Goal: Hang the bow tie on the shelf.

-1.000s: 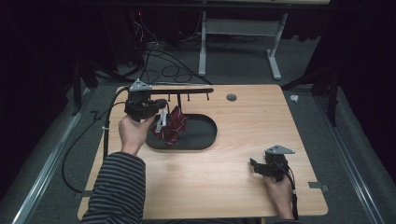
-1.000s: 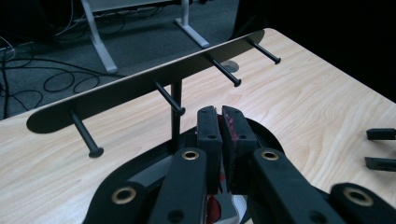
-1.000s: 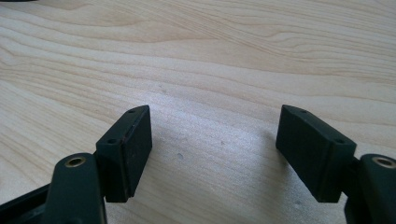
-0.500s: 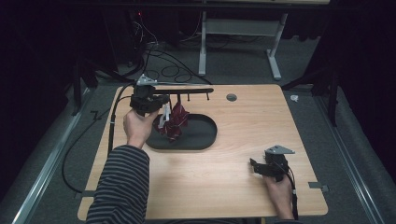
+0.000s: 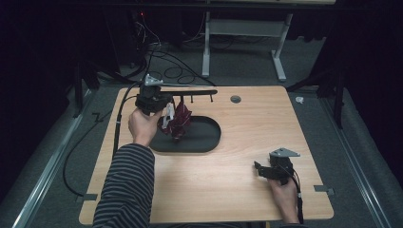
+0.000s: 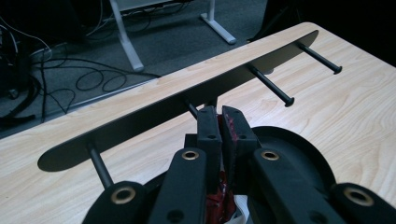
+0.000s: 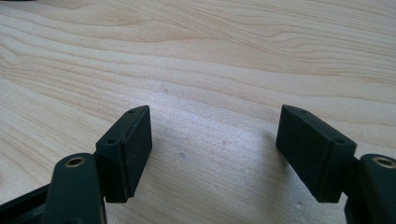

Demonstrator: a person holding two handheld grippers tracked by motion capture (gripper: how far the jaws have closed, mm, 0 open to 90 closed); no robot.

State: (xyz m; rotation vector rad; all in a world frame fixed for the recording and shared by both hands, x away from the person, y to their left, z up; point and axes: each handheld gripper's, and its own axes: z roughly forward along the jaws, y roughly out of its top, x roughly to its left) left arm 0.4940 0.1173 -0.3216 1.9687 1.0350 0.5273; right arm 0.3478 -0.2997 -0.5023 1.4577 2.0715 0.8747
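Packet going to the rack

Left gripper (image 6: pixel 220 122) clamps the red packet (image 5: pixel 178 121) just below the rack's peg (image 6: pixel 190 108); right gripper (image 7: pixel 214 154) gapes empty, well apart.

A lab: black drapes, floor cables (image 5: pixel 157 52), 1 wooden table (image 5: pixel 228 190).

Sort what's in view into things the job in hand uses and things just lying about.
In use:
- left gripper, shut on the dark red packet
- black rack with pegs
- black tray

Lying about:
- right gripper, open over bare table
- small white thing at the table's far right edge
- floor cables
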